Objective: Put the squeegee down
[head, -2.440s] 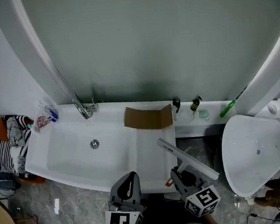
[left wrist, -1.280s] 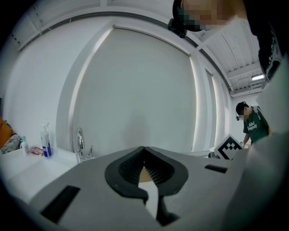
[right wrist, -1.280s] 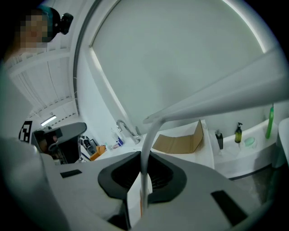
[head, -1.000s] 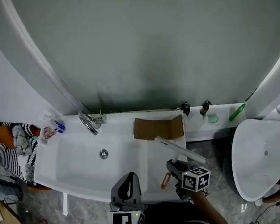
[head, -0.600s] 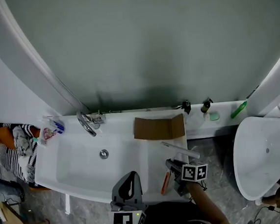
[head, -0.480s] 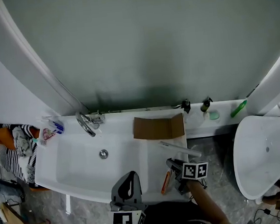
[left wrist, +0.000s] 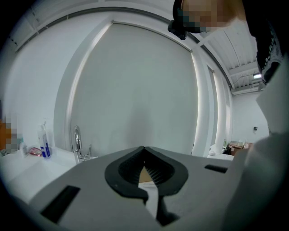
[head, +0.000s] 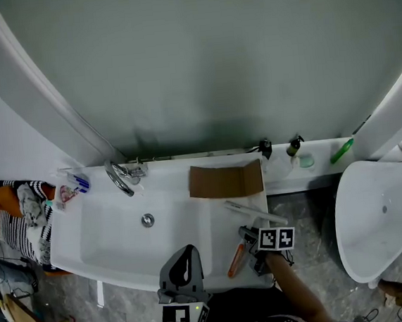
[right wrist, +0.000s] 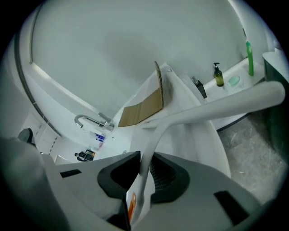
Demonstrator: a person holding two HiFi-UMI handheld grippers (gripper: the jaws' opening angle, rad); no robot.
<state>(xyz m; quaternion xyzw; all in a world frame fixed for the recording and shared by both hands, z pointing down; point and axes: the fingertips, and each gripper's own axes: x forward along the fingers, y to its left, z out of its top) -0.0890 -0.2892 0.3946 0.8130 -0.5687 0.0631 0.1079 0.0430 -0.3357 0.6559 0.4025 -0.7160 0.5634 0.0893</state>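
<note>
A white squeegee with an orange-ended handle (head: 236,259) has its blade (head: 255,213) low over the white counter strip (head: 213,212) to the right of the sink. In the right gripper view the blade (right wrist: 216,106) crosses the upper right and the handle (right wrist: 146,158) runs down between the jaws. My right gripper (head: 251,240) (right wrist: 143,169) holds that handle, with the jaws starting to open and the pads still against it. My left gripper (head: 185,257) (left wrist: 143,149) hovers near the counter's front edge, shut with nothing in it.
A brown cardboard piece (head: 225,180) stands at the back of the counter. The sink bowl (head: 108,226) and chrome faucet (head: 120,177) lie to the left. Pump bottles (head: 296,145) and a green bottle (head: 341,151) sit on the back ledge. A white toilet bowl (head: 383,217) is at the right.
My right gripper has sunk toward the counter with the squeegee and rolled, bringing the blade down closer to the surface. The left gripper has stayed put.
</note>
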